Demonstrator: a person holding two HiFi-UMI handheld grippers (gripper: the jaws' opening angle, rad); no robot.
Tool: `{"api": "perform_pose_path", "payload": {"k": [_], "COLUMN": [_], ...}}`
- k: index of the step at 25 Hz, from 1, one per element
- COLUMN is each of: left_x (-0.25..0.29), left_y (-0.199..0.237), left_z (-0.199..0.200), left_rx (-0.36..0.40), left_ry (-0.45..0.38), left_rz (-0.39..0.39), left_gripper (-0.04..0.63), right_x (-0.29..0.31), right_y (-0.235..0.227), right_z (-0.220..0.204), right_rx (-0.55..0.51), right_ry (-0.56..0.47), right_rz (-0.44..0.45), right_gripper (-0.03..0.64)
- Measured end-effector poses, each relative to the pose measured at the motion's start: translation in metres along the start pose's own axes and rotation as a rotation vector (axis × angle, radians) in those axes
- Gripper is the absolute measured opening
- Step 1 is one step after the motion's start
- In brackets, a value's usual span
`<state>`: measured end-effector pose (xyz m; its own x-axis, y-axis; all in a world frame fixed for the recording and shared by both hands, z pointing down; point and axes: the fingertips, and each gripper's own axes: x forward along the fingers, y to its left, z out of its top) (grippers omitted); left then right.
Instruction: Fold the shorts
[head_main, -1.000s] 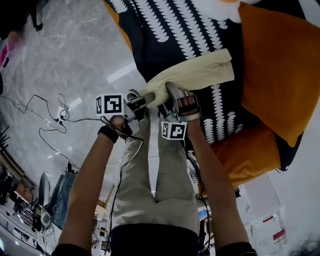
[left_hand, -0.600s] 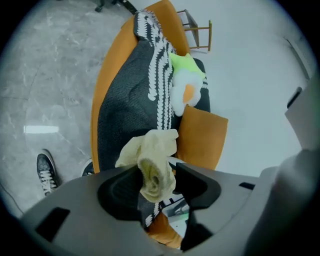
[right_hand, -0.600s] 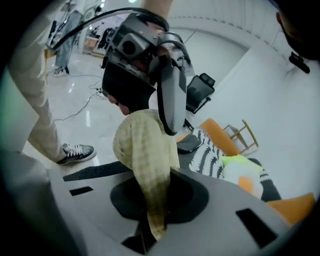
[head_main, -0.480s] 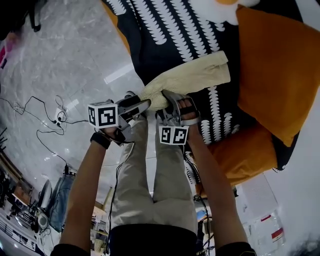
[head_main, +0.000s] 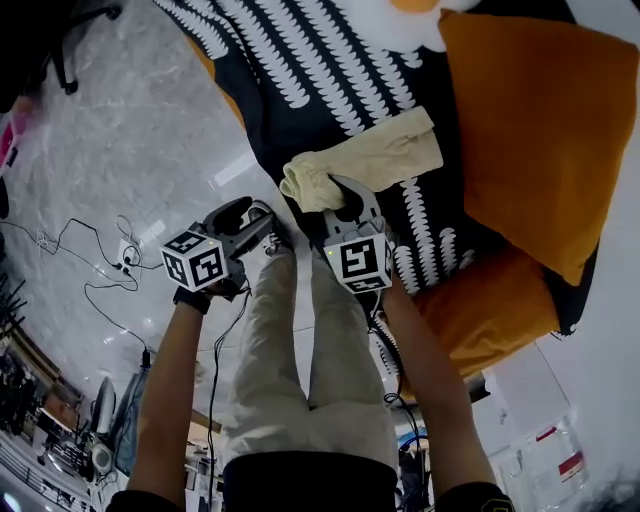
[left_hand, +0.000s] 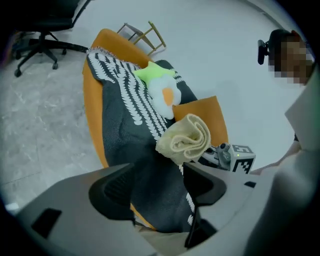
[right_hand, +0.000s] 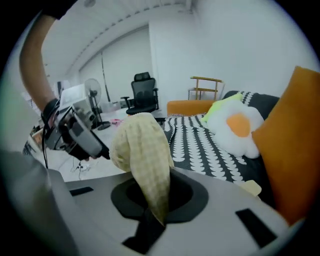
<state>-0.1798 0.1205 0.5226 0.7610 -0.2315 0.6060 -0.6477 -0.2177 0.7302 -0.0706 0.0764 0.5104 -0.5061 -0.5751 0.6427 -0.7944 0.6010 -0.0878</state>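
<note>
— Over the sofa's edge, on your right side: what is that claw on?

— Your right gripper (right_hand: 156, 207) has its jaws pressed together on a bunched end of the cream shorts (head_main: 372, 158). They have just been closing, and the cloth stands up out of the pinch like a rolled tongue.

— Where is the rest of the shorts?

— It runs away from your jaws across the black-and-white patterned throw (head_main: 330, 60), toward the orange cushion (head_main: 540, 130).

— And your left claw?

— Your left gripper (left_hand: 157, 187) has its jaws well apart; they have just been opening. Nothing is between them: you see only the throw beyond the gap. The rolled end of the shorts sits past its right-hand jaw, clear of both pads. In the head view this gripper is just beside your right one, over the pale floor (head_main: 120, 150).
</note>
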Motion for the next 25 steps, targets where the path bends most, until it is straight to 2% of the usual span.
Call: {"api": "perform_pose_path", "payload": {"k": [3,4,8,10,12,13,15,17,20,22,24,25], "left_x": [0.020,0.027,0.058,0.073,0.087,0.094,0.106,0.120,0.140,0.151,0.163,0.169], "left_y": [-0.022,-0.029,-0.053,-0.066,-0.079,-0.082,-0.085,-0.088,-0.096,-0.097,-0.099,-0.103], "left_z": [0.005,0.007,0.014,0.020,0.027,0.030,0.033,0.031,0.031,0.036,0.037,0.033], "left_rx": [0.018,0.028,0.038,0.023,0.030,0.041,0.068,0.113,0.245,0.346,0.431,0.475], "left_ry": [0.016,0.023,0.039,0.041,0.057,0.068,0.086,0.105,0.149,0.174,0.224,0.260], "left_rz": [-0.038,-0.048,-0.088,-0.129,-0.162,-0.167,-0.157,-0.129,-0.061,-0.013,-0.006,-0.021], "left_gripper": [0.308,0.308,0.308,0.308,0.307,0.307,0.307,0.305,0.296,0.293,0.290,0.291], "right_x": [-0.010,-0.012,-0.021,-0.024,-0.024,-0.023,-0.020,-0.025,-0.038,-0.037,-0.028,-0.024], "right_y": [-0.029,-0.041,-0.108,-0.150,-0.184,-0.193,-0.198,-0.194,-0.188,-0.190,-0.197,-0.199], "right_z": [0.011,0.010,-0.016,-0.045,-0.085,-0.105,-0.131,-0.134,-0.101,-0.083,-0.090,-0.100], "right_rx": [0.204,0.320,0.912,1.118,1.225,1.254,1.267,1.204,1.029,0.991,0.998,0.979], "right_ry": [-0.034,-0.051,-0.160,-0.183,-0.122,-0.074,-0.001,0.026,-0.009,-0.043,-0.025,0.006], "right_rz": [0.027,0.035,0.052,-0.006,-0.114,-0.155,-0.181,-0.159,-0.067,-0.026,-0.051,-0.081], "right_gripper": [0.052,0.052,0.052,0.054,0.058,0.059,0.069,0.080,0.063,0.061,0.075,0.118]}}
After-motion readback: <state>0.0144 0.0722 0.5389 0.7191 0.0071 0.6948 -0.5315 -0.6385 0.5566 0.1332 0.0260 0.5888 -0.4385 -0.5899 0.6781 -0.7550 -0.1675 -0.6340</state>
